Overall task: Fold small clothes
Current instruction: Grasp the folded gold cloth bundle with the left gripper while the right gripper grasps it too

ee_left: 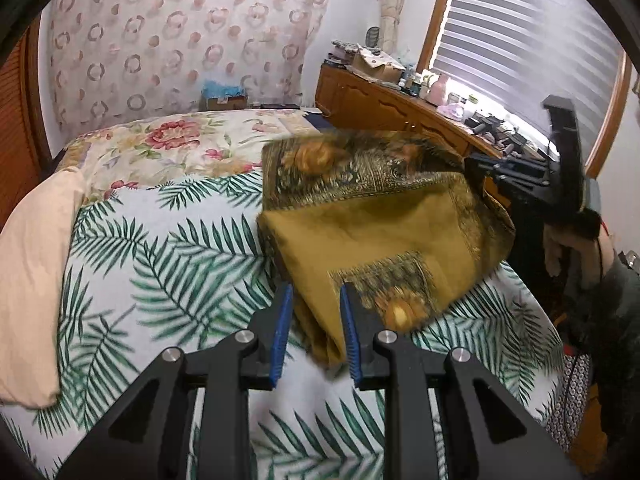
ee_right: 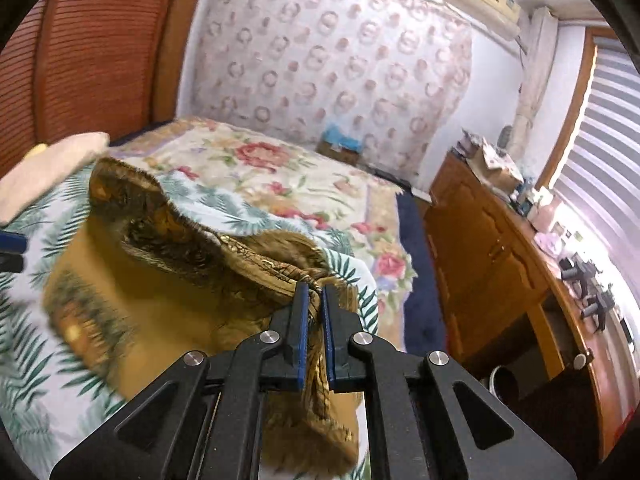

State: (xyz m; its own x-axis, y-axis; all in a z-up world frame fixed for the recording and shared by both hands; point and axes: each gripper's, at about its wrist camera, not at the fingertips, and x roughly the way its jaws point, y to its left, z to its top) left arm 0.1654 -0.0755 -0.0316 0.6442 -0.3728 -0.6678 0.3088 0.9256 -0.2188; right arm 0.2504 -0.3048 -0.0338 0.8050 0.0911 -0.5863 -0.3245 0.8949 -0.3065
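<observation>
A mustard-gold scarf (ee_left: 384,216) with dark patterned borders lies partly lifted over the palm-leaf sheet (ee_left: 168,264) on the bed. My left gripper (ee_left: 316,292) is open, its blue pads either side of the scarf's near corner, which hangs between them. My right gripper (ee_right: 314,292) is shut on a bunched edge of the scarf (ee_right: 168,280) and holds it above the bed; it also shows at the right of the left wrist view (ee_left: 480,168). The scarf's cloth drapes down from the right jaws.
A floral quilt (ee_left: 172,144) covers the far half of the bed. A peach pillow (ee_left: 36,264) lies at the left. A wooden dresser (ee_right: 500,256) with clutter stands along the window wall on the right. Dark blue carpet (ee_right: 416,264) lies between the bed and the dresser.
</observation>
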